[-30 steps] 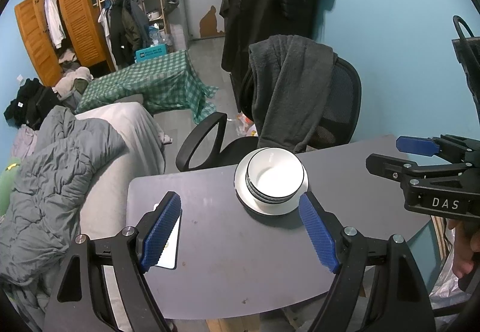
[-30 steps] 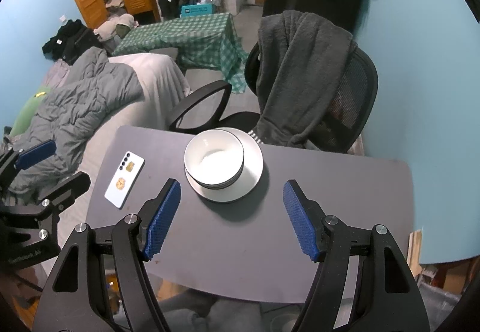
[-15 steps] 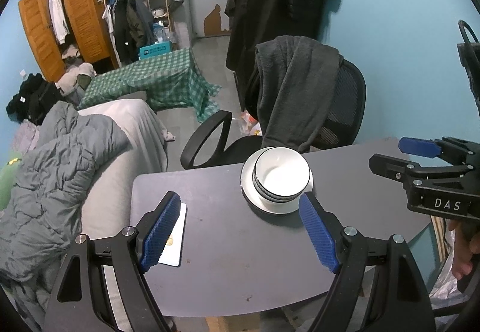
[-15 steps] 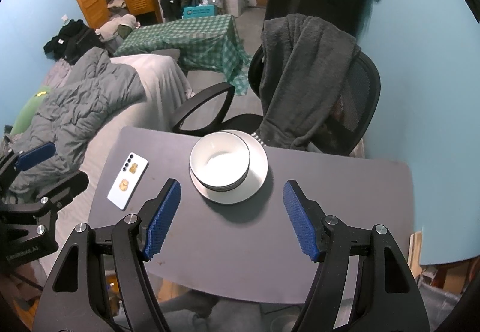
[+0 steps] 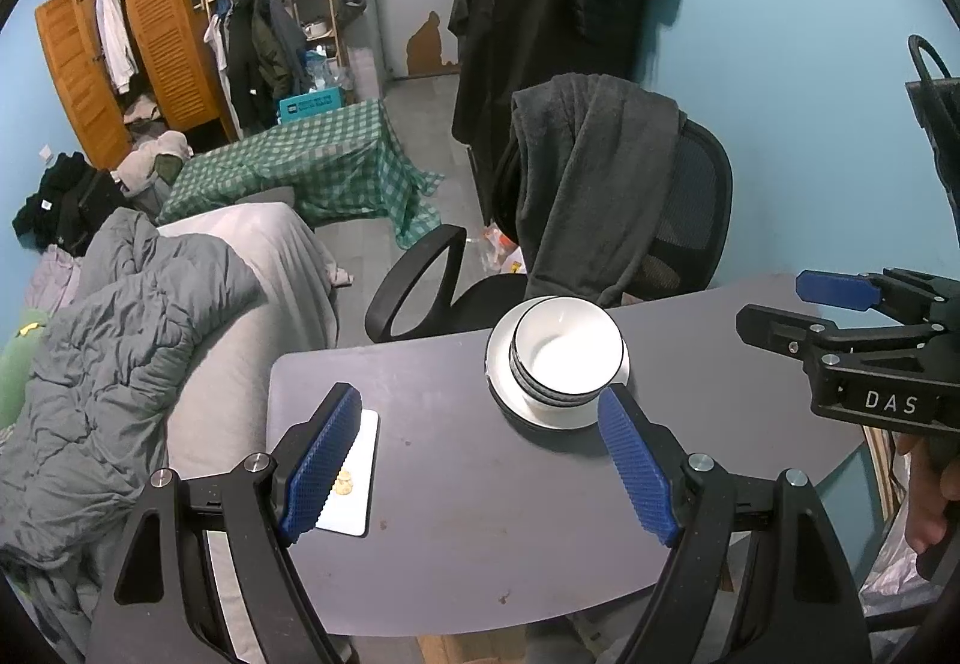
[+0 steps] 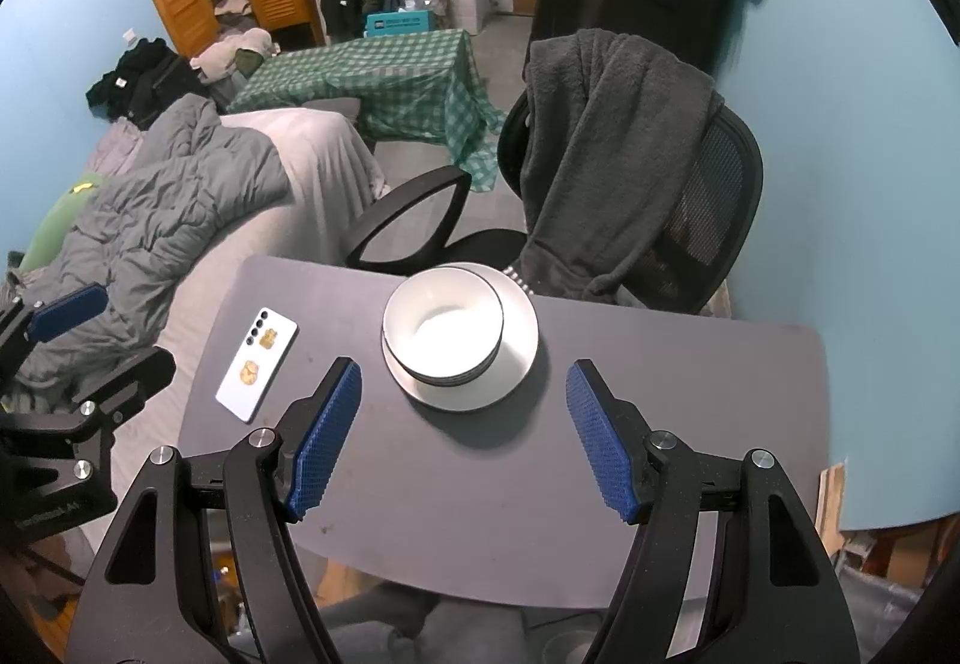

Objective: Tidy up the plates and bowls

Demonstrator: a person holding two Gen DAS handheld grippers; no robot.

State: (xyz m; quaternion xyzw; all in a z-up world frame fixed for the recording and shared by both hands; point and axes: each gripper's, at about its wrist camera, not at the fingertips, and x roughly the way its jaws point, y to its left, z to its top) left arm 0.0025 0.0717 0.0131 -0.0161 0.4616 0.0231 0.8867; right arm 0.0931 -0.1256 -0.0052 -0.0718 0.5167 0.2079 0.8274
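Observation:
A stack of white bowls (image 5: 567,355) (image 6: 443,331) with dark rims sits on white plates (image 5: 498,364) (image 6: 519,340) near the far edge of the grey table (image 5: 480,514) (image 6: 660,364). My left gripper (image 5: 480,460) hovers open above the table, short of the stack, nothing between its blue pads. My right gripper (image 6: 462,436) is open too, above the table on the near side of the stack. Each gripper shows at the edge of the other's view: the right one (image 5: 840,304) and the left one (image 6: 90,328).
A white phone (image 5: 351,475) (image 6: 258,364) lies on the table's left part. A black office chair (image 5: 678,220) (image 6: 708,184) draped with a grey garment stands right behind the table. A bed with a grey duvet (image 5: 120,352) lies to the left.
Both views drifted slightly, so the stack sits a little further right in each frame. Both grippers stay open and nothing on the table has moved.

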